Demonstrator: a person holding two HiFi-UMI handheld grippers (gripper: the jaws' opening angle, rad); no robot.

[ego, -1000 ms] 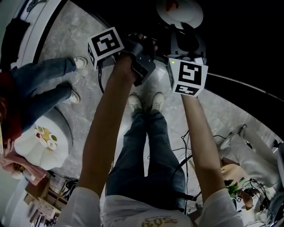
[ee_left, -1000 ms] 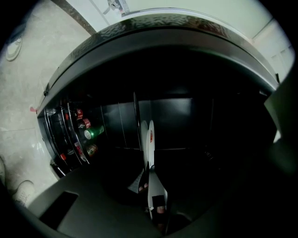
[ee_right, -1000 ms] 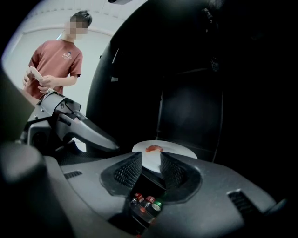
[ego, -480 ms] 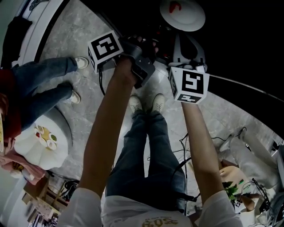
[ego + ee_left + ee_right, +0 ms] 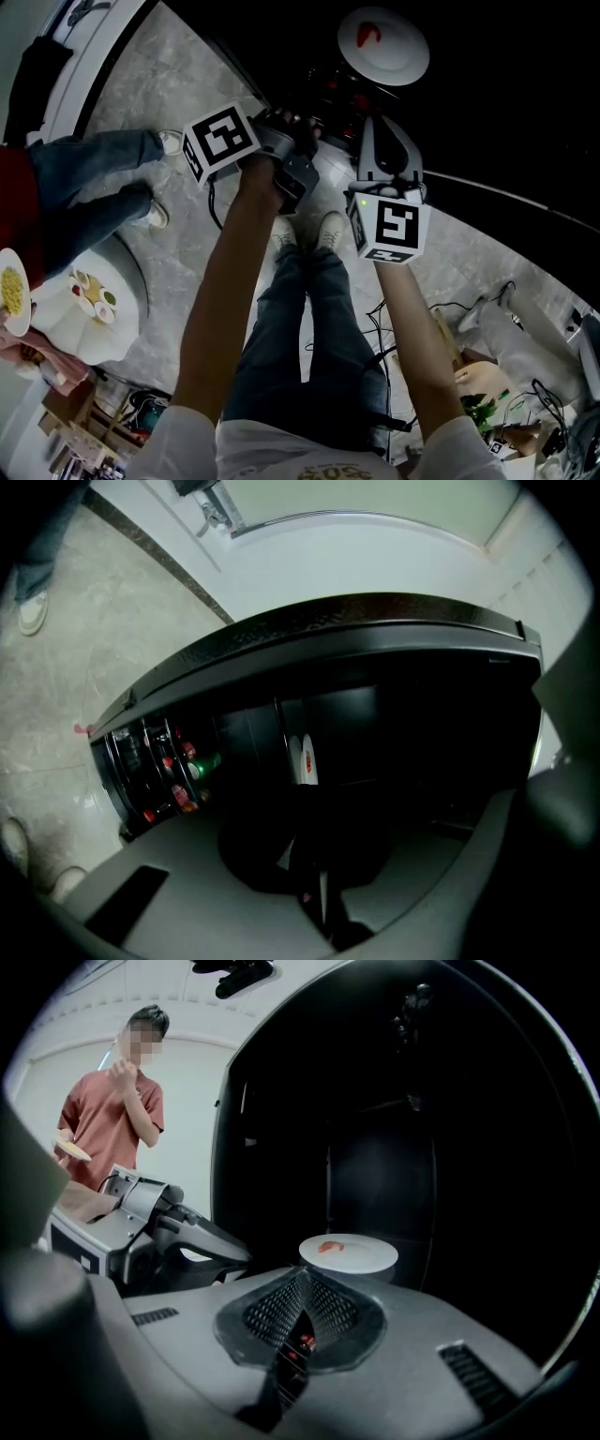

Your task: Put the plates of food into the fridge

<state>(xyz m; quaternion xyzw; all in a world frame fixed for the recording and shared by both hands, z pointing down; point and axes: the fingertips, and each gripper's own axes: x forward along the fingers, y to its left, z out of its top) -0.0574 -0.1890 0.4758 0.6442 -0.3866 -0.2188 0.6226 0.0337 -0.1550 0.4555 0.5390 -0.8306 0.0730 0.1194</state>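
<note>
1. White plate (image 5: 382, 45) with a small red piece of food (image 5: 368, 36), lying flat on a shelf inside the black fridge (image 5: 394, 1129); already where the task wants it; just beyond the right gripper's tips and apart from them.
2. Right gripper (image 5: 302, 1326) with its mesh pads pressed fully together on nothing; probably finished with this plate, since the plate stands on its own.
3. Left gripper (image 5: 317, 892) aimed into the same dark opening; jaws seemingly closed as well, with nothing discernible between them in the gloom; likely kept idle beside the other, clear of the shelf.
4. Door shelf (image 5: 169, 761) at one side of the opening, stocked with bottles and cans; door evidently standing open to allow loading.
5. Underfoot, grey marbled floor tiles (image 5: 169, 84); pale walls beyond; cables (image 5: 394, 328) trailing across the floor near the wearer's feet.
6. Off to the wearer's left, a small round white table (image 5: 66, 333) bearing a dish of assorted food (image 5: 94, 295); next to it a bystander (image 5: 84, 178) in a red top and jeans, holding a plate of yellow food (image 5: 11, 291); by judgement, more plates to fetch for the fridge.
</note>
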